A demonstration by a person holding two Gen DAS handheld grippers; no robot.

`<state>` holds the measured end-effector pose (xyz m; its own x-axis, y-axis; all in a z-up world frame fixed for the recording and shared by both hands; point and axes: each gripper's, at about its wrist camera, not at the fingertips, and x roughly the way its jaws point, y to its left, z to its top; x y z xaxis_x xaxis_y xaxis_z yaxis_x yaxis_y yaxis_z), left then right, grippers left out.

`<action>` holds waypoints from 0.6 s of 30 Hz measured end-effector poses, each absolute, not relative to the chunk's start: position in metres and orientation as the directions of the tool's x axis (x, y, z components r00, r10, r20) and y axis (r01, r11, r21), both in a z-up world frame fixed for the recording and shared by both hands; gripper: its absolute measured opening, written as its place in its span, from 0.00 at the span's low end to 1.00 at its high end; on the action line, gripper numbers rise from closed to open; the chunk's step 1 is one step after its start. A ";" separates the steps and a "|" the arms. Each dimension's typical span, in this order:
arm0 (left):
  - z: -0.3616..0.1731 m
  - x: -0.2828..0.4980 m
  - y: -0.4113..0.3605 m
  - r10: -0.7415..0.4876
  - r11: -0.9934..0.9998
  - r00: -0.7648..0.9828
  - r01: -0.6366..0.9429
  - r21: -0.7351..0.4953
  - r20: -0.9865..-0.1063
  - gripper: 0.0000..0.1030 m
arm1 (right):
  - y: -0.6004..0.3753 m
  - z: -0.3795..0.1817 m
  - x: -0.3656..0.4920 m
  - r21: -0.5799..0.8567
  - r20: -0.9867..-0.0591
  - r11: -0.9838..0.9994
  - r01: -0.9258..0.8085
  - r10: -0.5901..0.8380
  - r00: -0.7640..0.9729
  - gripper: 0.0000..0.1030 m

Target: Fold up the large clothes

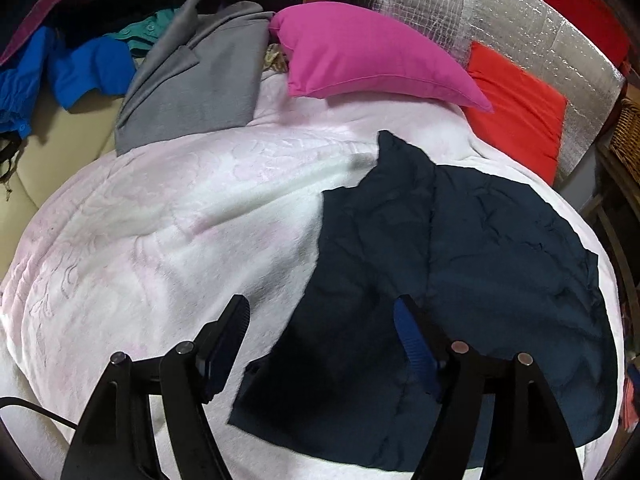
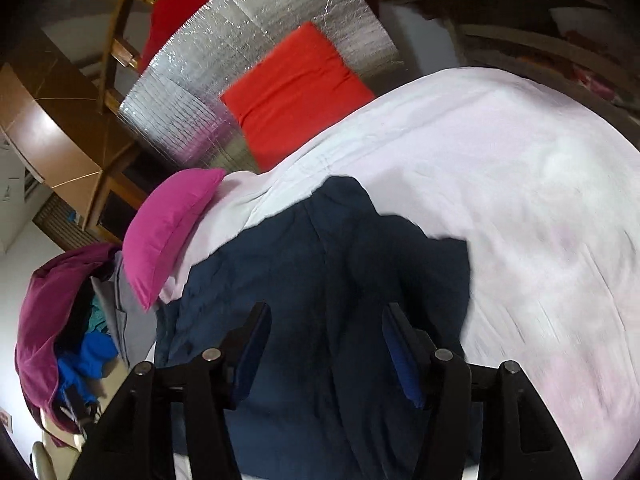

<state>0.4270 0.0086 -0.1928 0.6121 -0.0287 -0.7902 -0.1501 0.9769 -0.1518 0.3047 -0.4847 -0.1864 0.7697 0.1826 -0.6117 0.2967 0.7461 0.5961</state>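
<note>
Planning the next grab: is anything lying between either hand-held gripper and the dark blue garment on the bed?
Nothing visible. The left hand-held gripper and right hand-held gripper are both open just above the dark blue garment. The pink pillow and grey garment lie farther back on the blanket.

A dark navy garment [image 1: 460,280] lies crumpled and partly folded, spread flat on pale bedding.

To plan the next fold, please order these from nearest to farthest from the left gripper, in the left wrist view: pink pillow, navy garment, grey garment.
1. Navy garment: directly under the open left gripper, spreading right.
2. Grey garment: far left, at the blanket's back edge.
3. Pink pillow: far centre; its depth is too close to the grey garment's to rank firmly.
</note>
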 end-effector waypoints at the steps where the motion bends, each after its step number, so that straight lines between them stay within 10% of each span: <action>1: -0.194 0.426 0.011 -0.021 0.977 0.611 -0.157 -0.147 -0.792 0.73 | -0.481 -0.190 0.301 0.604 -0.606 0.741 0.295 0.186 0.773 0.57; 14: -0.222 0.446 0.021 -0.011 0.971 0.516 -0.199 -0.132 -0.857 0.74 | -0.471 -0.244 0.318 0.604 -0.688 0.728 0.324 0.270 0.674 0.47; 18: -0.208 0.448 0.035 -0.119 0.958 0.556 -0.153 -0.242 -0.823 0.74 | -0.488 -0.230 0.310 0.674 -0.619 0.679 0.291 0.305 0.724 0.60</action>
<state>0.4484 0.0346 -0.2079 0.5557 -0.1193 -0.8227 -0.1531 0.9580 -0.2424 0.3103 -0.4880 -0.2299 0.7238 0.3050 -0.6190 0.2906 0.6789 0.6743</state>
